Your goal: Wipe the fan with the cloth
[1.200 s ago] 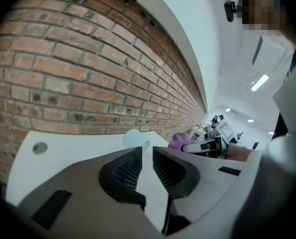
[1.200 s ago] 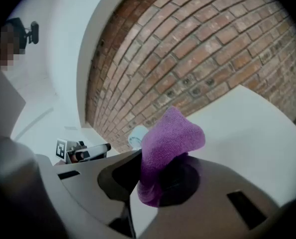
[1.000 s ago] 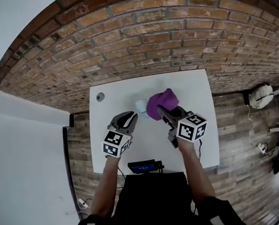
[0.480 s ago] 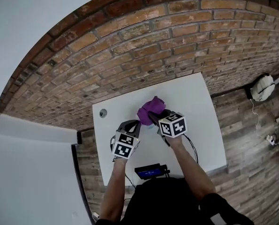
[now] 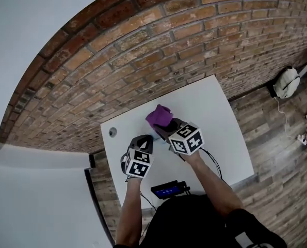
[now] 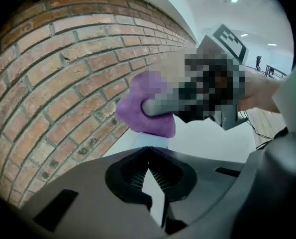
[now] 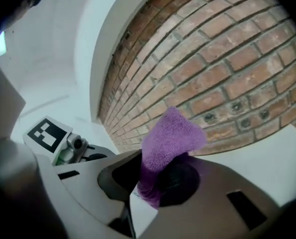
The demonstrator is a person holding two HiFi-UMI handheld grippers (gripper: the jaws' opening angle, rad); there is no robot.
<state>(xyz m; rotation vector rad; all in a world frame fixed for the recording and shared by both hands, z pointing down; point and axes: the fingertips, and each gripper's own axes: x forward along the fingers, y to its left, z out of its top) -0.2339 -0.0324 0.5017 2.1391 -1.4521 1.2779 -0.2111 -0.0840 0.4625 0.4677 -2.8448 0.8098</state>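
Closer to the left gripper now, the right gripper clamps its jaws on the purple cloth near the worktop's 12 o'clock edge. Left jaws just closed, empty. Only the left gripper view shows the pale-blue fan beneath the cloth.

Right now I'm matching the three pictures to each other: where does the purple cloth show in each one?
Head view: purple cloth, centre, near the white table's far edge.
Left gripper view: cloth at centre, above the jaws.
Right gripper view: cloth at centre, pinched between the jaws.
Shared landmark: the red brick wall behind it.
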